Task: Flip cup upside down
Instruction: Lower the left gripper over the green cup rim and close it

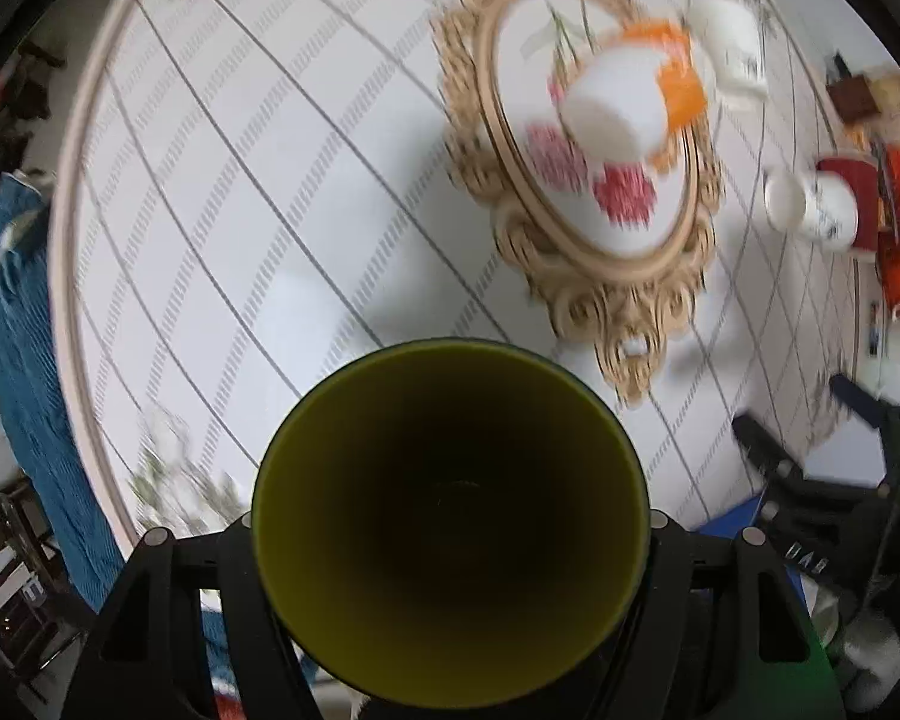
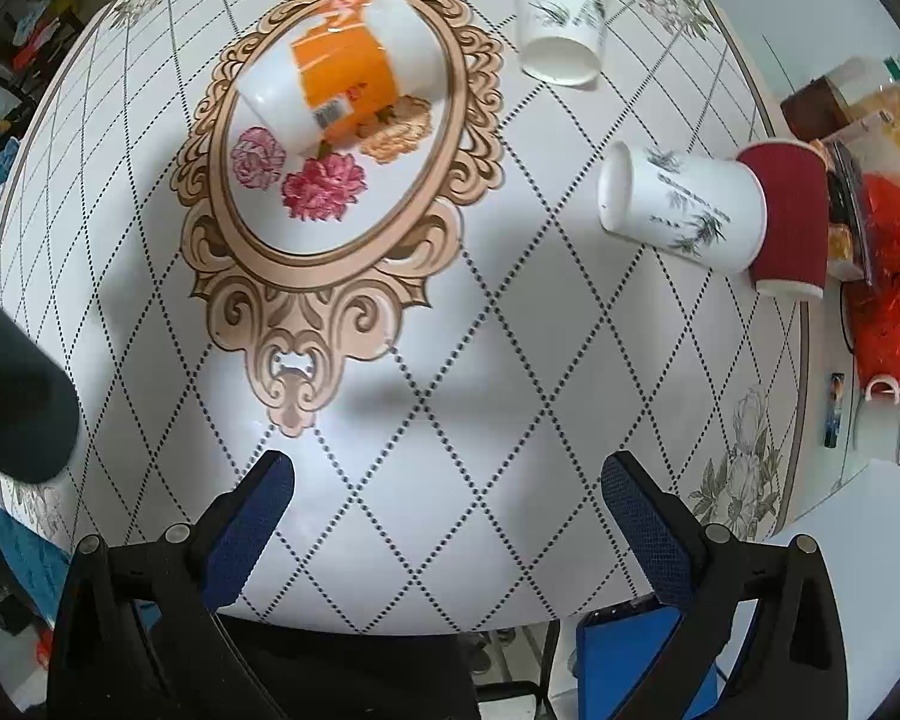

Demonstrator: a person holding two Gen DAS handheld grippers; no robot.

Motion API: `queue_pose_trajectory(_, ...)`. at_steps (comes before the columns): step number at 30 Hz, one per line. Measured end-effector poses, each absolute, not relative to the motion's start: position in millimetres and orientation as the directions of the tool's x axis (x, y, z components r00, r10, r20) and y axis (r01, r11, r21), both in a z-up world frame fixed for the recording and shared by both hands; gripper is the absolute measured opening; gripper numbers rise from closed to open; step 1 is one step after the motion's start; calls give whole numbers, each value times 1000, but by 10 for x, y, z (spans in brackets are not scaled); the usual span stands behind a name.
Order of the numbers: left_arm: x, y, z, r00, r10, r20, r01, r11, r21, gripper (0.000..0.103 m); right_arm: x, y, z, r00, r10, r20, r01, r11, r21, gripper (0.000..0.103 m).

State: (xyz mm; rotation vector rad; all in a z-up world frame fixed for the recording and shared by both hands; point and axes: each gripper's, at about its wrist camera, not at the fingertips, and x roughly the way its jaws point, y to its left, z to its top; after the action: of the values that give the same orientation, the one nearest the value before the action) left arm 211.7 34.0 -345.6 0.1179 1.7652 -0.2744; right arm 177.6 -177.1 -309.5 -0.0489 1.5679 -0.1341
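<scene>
My left gripper (image 1: pixel 450 540) is shut on a dark cup with a yellow-green inside (image 1: pixel 450 516). The cup's open mouth faces the camera and hides the fingertips. It is held above the white patterned table (image 1: pixel 240 210). In the right wrist view the same cup shows as a dark rounded shape (image 2: pixel 12 384) at the left edge. My right gripper (image 2: pixel 447 474) is open and empty, with blue pads (image 2: pixel 252 534), above the table's near edge.
An orange-and-white cup (image 2: pixel 336 78) lies on its side on the ornate oval print (image 2: pixel 330 252). A white bamboo-print cup (image 2: pixel 561 18) stands upside down. Another (image 2: pixel 684 204) lies against a red cup (image 2: pixel 792 216). Bags and a mug (image 2: pixel 885 426) crowd the right.
</scene>
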Motion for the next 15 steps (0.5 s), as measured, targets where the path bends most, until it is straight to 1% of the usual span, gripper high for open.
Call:
queue_pose_trajectory(3,2040,253,-3679,-326,-89,-941,202,966,-161,67,1758,-1868,-3107,-7,-103,-995,66,992,-104,103)
queue_pose_trajectory(6,2013,213,-3869,-389,-93,-917,175,969,-172,67,1762,-1938,-3118,-9,-102,-995,67,993,-102,103)
queue_pose_trajectory(9,2038,142,-3971,-401,-74,-913,172,973,-155,67,1758,-1976,-3108,-6,-109,-994,64,992,-109,103)
queue_pose_trajectory(15,2184,51,-3920,-357,-69,-932,172,975,-138,67,1758,-2054,-3116,-11,-113,-994,69,991,-114,103)
